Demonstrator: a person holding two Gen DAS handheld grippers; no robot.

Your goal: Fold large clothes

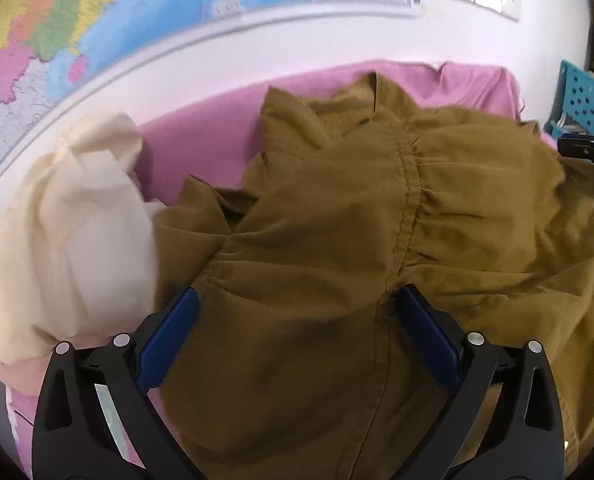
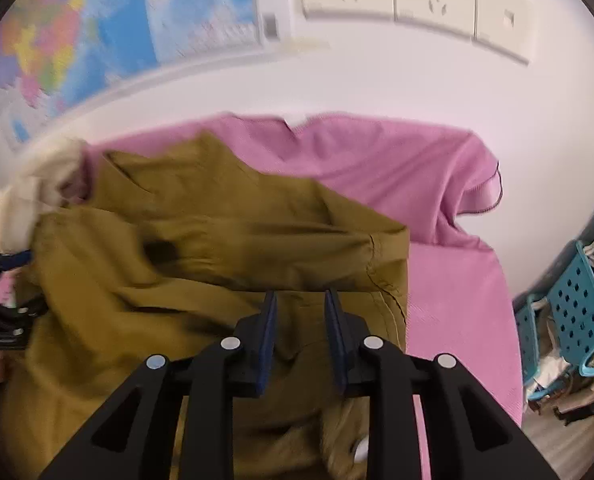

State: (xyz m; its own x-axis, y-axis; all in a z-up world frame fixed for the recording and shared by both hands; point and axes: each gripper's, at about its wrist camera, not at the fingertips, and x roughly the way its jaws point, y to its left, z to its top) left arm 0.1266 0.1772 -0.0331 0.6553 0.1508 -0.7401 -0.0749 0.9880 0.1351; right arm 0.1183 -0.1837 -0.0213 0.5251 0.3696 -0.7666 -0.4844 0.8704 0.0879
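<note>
step: spreading olive garment [image 1: 337, 248] on pink-covered table [image 2: 457, 300] | left tongs [image 1: 297, 300] wide apart over it | right tongs [image 2: 300, 300] narrowly apart, empty | next: likely grab hem

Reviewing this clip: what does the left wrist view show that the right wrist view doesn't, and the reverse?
Only the left wrist view shows the gathered seam across the olive garment, between the wide-open left gripper fingers.

Only the right wrist view shows the wall sockets, the pink cover's draped corner, and the right gripper, fingers narrowly apart over a sleeve-like end.

Both show the garment, cream cloth, wall map and teal perforated chair.
</note>
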